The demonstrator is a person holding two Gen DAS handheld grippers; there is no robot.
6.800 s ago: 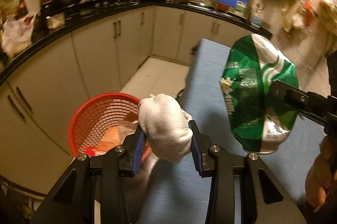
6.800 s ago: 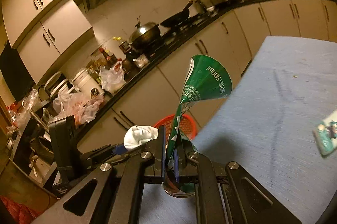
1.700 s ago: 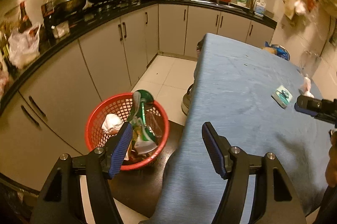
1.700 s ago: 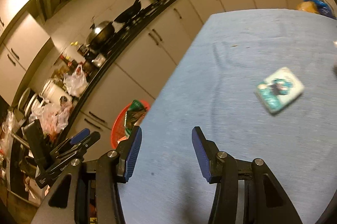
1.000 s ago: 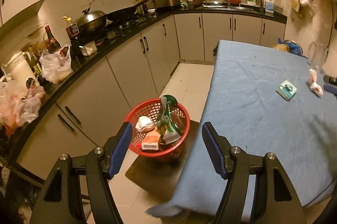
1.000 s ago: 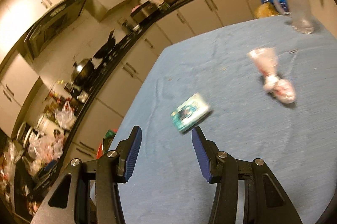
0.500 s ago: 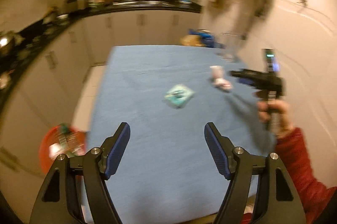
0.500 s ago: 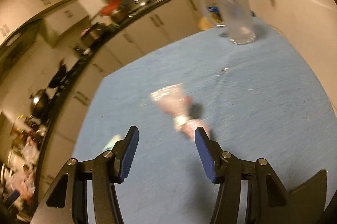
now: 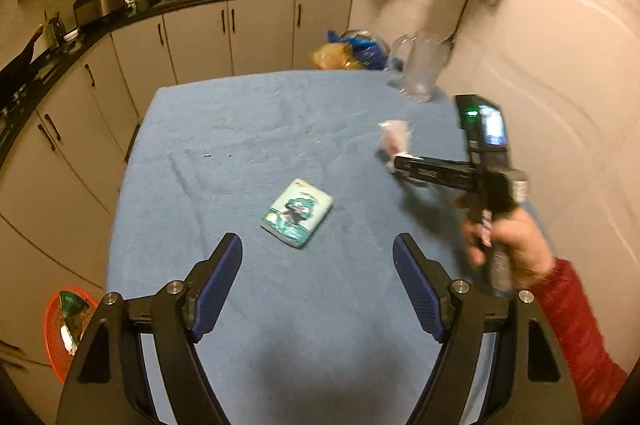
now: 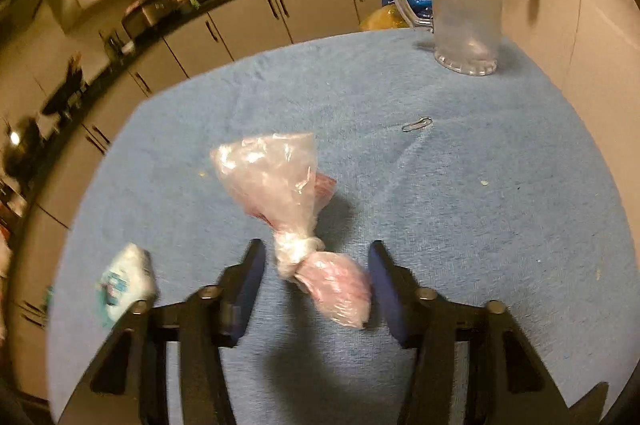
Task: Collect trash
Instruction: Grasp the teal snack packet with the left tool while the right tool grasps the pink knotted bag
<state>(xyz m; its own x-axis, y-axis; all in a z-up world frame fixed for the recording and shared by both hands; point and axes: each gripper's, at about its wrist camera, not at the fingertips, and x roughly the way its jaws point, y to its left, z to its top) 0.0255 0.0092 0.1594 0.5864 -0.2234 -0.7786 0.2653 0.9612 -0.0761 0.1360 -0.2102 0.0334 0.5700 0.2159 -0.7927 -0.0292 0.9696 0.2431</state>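
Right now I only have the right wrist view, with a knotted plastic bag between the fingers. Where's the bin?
Observer: The red basket is on the floor off the left edge of the table, low left in the left wrist view. A green packet is in it.
Operator: Other hand busy?
Observer: No. The left gripper holds nothing and its jaws are opening. The tissue pack lies flat just ahead of it.
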